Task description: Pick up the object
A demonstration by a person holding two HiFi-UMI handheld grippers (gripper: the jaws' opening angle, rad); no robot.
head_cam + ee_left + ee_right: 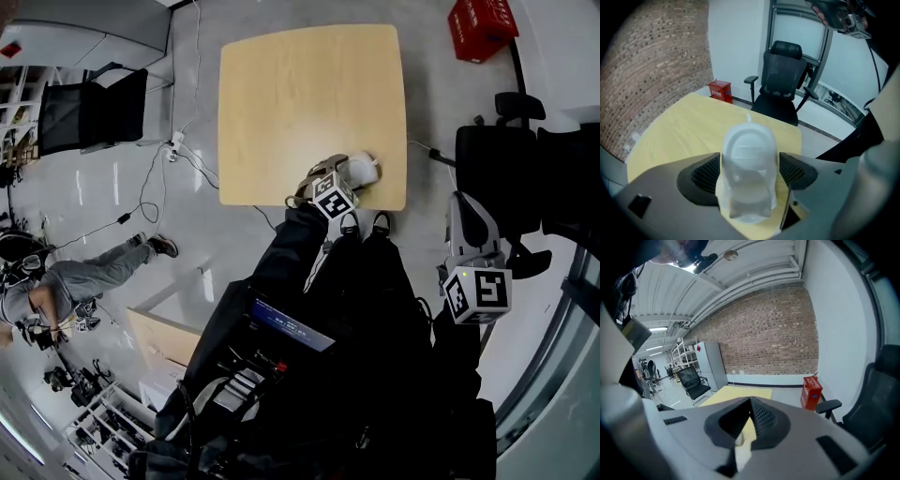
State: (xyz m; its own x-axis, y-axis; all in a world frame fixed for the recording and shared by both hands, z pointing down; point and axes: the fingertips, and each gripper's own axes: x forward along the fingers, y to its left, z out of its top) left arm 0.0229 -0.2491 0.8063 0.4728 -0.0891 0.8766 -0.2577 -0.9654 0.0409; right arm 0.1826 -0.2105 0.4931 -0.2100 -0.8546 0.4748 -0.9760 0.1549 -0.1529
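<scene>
**Left gripper straddling the white object near the table's near right corner**

We are looking at a white, rounded, glossy plastic object (749, 150) lying on the light wooden square table (309, 84). It is sitting close to the near edge, toward the near right corner.

The left gripper (751, 173) is reaching down at it from the near left. Its jaws are standing wide, with one dark ribbed pad on each side of the object. On the right of the left gripper view, a sliver of table is showing between pad and object. On the other side we cannot tell whether they are touching.

The object's long axis is running in line with the gripper, roughly left to right along the table's near edge. The end bearing a small white tip is pointing away from the gripper, toward the black office chair (506, 169) to the right of the table.

The right gripper (749, 408) is hanging well to the right of the table, near that chair. Its jaw tips are drawn together with nothing between them. A red box (481, 26) is sitting on the floor past the table's far right corner.
</scene>
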